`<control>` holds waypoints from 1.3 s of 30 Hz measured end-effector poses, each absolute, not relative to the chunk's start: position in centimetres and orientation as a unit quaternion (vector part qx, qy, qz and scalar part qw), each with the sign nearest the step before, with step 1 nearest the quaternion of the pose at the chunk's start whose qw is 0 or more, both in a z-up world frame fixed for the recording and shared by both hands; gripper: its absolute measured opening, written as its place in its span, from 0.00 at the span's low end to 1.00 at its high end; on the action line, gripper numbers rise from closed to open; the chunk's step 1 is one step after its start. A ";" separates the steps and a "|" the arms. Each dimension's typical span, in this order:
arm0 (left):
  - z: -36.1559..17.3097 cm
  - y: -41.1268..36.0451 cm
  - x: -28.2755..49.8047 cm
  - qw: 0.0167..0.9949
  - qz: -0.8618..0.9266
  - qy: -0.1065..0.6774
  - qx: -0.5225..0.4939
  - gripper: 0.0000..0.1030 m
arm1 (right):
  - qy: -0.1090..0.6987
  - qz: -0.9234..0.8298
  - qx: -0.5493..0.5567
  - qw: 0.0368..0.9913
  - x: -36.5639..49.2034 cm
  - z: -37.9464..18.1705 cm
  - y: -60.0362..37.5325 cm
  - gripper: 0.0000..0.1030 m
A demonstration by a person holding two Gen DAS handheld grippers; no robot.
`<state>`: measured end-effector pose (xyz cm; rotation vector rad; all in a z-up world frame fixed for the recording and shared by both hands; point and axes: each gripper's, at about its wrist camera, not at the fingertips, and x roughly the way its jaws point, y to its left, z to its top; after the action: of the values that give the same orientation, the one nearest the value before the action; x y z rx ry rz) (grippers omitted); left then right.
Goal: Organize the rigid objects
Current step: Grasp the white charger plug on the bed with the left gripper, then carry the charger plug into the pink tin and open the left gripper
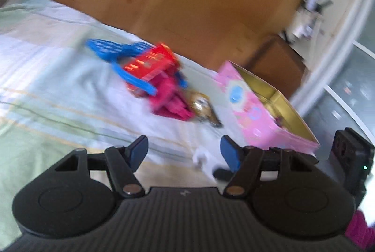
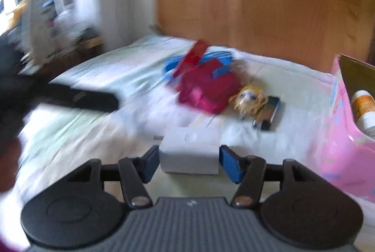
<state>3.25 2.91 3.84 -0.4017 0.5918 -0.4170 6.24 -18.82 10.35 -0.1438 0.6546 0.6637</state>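
Right gripper (image 2: 188, 164) straddles the white box (image 2: 189, 153) on the bed (image 2: 93, 78), jaws apart and not yet pinching, so a squeeze and lift toward the pink tin (image 2: 337, 134) looks next, while the left gripper (image 1: 184, 152) hangs open, empty.

The left gripper (image 1: 184, 150) is open over the bed (image 1: 46, 78). Toys (image 1: 152, 69) lie ahead, the pink tin (image 1: 255, 111) to its right.

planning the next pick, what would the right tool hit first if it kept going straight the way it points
Most likely the white box: it already sits between the open fingers of the right tool, apparently not gripped. Beyond it lie the doll head and the magenta item.
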 end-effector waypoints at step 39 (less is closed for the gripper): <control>7.0 -18.5 6.3 0.827 -0.442 0.338 -0.075 0.50 | 0.138 0.065 -0.067 0.986 -4.7 12.4 -27.7 0.50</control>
<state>6.34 -18.54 7.00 -0.1585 0.7188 -0.9386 -4.71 -27.65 12.39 -0.1351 0.2769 0.1297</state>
